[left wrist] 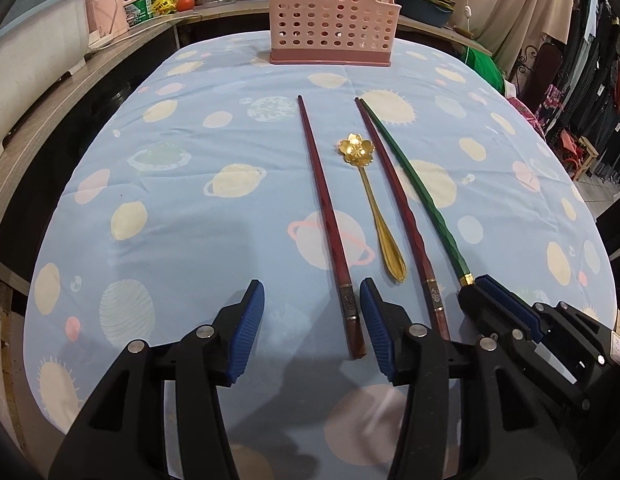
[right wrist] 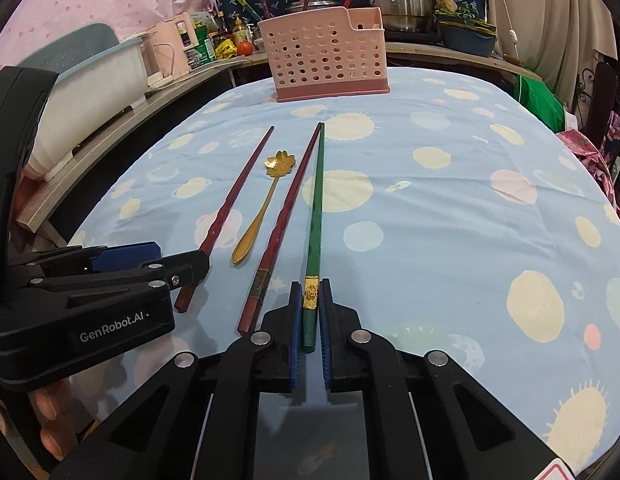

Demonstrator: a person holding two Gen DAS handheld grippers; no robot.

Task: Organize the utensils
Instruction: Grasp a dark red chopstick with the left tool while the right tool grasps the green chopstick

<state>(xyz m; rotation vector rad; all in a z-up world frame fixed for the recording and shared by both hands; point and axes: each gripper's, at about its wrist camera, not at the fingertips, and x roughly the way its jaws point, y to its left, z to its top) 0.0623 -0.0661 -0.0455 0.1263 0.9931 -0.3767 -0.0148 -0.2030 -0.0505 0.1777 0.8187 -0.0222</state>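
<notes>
pink holder (right wrist: pixel 326 56) stands upright at the surface's far end, contents unclear. left tongs (left wrist: pixel 312 308) wide around a red chopstick (left wrist: pixel 330 224); right tongs (right wrist: pixel 311 312) clamp the green chopstick (right wrist: pixel 316 208).

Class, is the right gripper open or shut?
Shut: the right gripper has its blue pads pressed on the green chopstick.

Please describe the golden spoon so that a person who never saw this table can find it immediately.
Start at the pink perforated utensil basket at the far end of the planet-patterned tablecloth. In front of it lie four long utensils side by side; the golden spoon is second from the left, between two dark red chopsticks. It alone is metallic gold, shorter, with a flower-shaped bowl.
</notes>
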